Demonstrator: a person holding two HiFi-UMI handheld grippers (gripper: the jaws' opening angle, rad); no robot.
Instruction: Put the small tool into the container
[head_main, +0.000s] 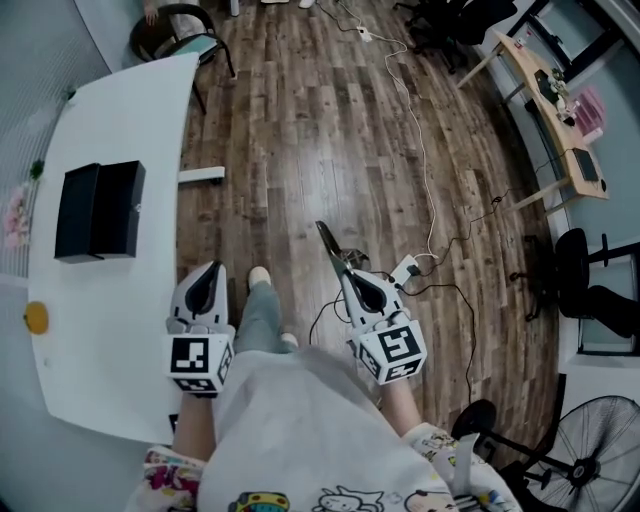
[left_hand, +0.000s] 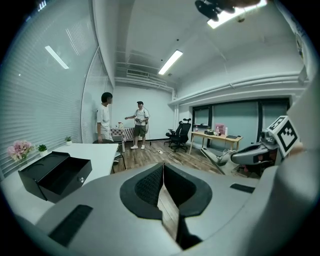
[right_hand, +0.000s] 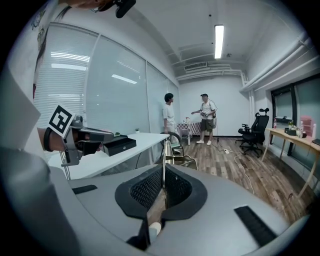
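Note:
The container is a black box (head_main: 98, 210) with its lid open, lying on the white table (head_main: 110, 330); it also shows in the left gripper view (left_hand: 55, 172) and far off in the right gripper view (right_hand: 119, 145). My right gripper (head_main: 350, 280) is over the wooden floor, right of the table, shut on a slender metal small tool (head_main: 330, 245) that sticks out ahead of the jaws (right_hand: 165, 152). My left gripper (head_main: 208, 270) hovers at the table's near right edge, shut with nothing between its pads (left_hand: 150, 185).
On the table lie a yellow disc (head_main: 36, 318) and pink flowers (head_main: 15, 215). A chair (head_main: 180, 35) stands at its far end. A power strip (head_main: 405, 270) and cables trail over the floor. Two people (left_hand: 122, 122) stand at the room's far end. A fan (head_main: 600, 450) is at the lower right.

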